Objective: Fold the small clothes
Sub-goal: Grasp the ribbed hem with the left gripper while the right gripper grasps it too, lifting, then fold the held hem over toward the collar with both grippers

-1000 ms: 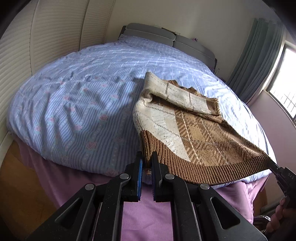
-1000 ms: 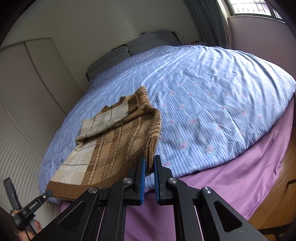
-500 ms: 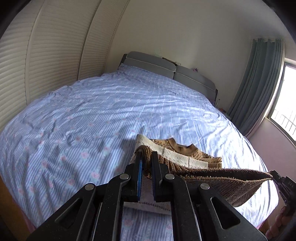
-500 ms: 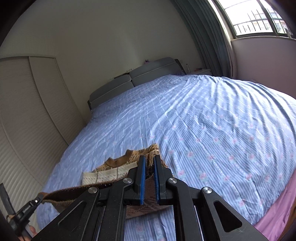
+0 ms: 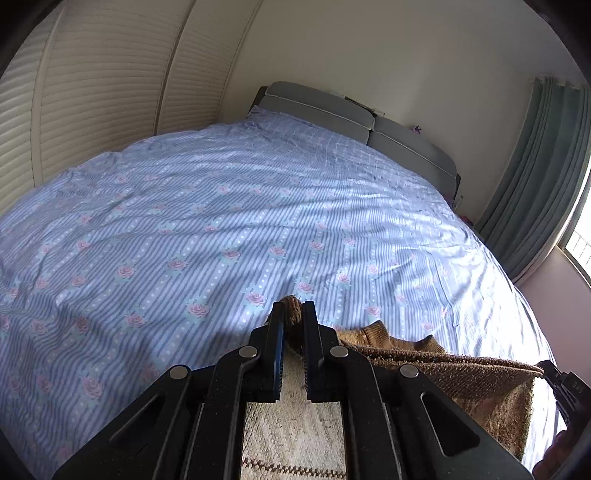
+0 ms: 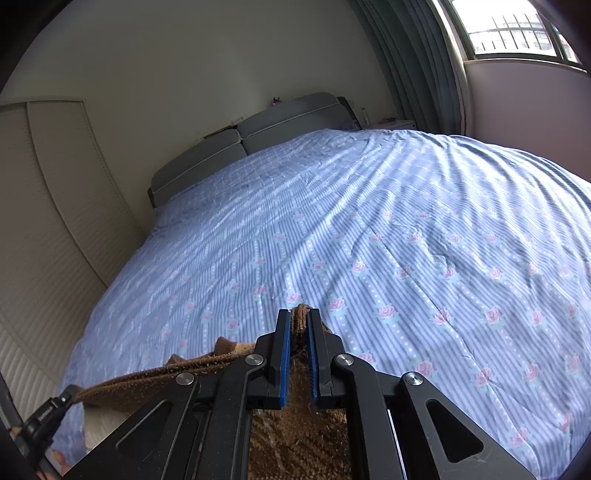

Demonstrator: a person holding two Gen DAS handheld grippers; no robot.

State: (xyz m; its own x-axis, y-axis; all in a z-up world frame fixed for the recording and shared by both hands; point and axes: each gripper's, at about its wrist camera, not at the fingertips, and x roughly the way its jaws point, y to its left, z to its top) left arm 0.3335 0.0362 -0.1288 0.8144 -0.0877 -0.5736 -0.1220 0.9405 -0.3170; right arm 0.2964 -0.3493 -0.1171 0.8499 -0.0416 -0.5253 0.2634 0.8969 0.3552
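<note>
1. Between the blue pads of the left gripper, a corner of the brown ribbed hem of the knitted sweater is pinched tight; the jaws are clamped on it.
2. Likewise the right gripper is clamped on the other hem corner of the sweater, a tuft of brown knit poking up between its pads.
3. From one gripper to the other the hem runs as a taut brown band raised above the bed, with the cream and brown body of the garment hanging and lying below it.
4. Just beyond the band, the brown collar lies on the duvet.
5. Under everything spreads the blue striped duvet with pink roses, wrinkled and sunlit.
6. At the far end stands a grey padded headboard; louvred wardrobe doors flank one side, and green curtains and a window the other.
</note>
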